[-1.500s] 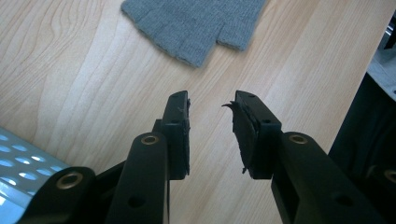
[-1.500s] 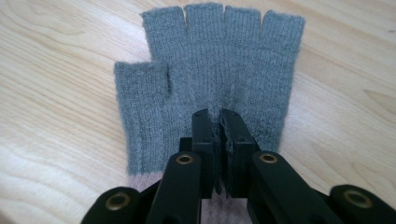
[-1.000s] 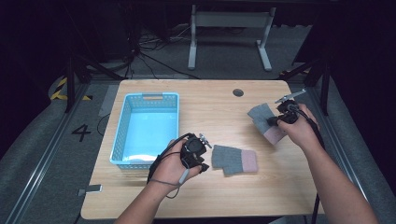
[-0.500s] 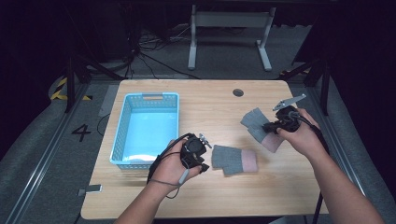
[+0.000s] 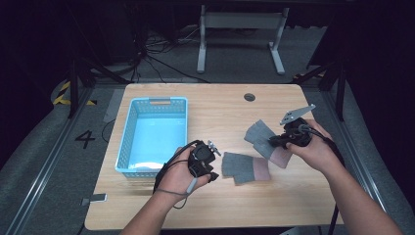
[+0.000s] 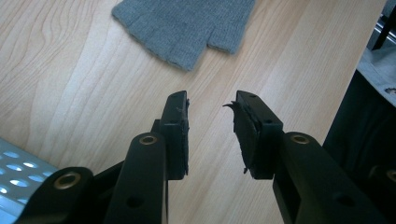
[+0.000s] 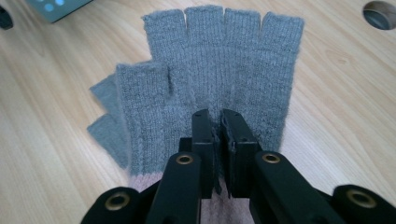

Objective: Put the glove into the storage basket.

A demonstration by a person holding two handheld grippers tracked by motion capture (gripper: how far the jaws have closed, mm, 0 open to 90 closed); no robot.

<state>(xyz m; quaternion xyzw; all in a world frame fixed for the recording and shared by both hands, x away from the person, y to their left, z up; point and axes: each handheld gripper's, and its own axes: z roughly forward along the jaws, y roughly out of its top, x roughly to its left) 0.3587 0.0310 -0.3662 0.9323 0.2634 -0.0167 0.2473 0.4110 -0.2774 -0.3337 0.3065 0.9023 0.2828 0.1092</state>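
A grey fingerless glove (image 5: 262,139) with a pink cuff is pinched in the right gripper (image 5: 278,141), whose jaws are closed on the knit near the cuff; in the right gripper view the glove (image 7: 210,84) hangs fanned out over the wooden table (image 5: 220,112). A second glove (image 5: 244,168) lies flat on the table just beside it, a little ahead of the left gripper (image 5: 211,172). That gripper's jaws stand apart with nothing between them, over bare wood. A light blue basket (image 5: 128,147) sits on the table's left part. Around the table, the room is dark, with grey floor and cables.
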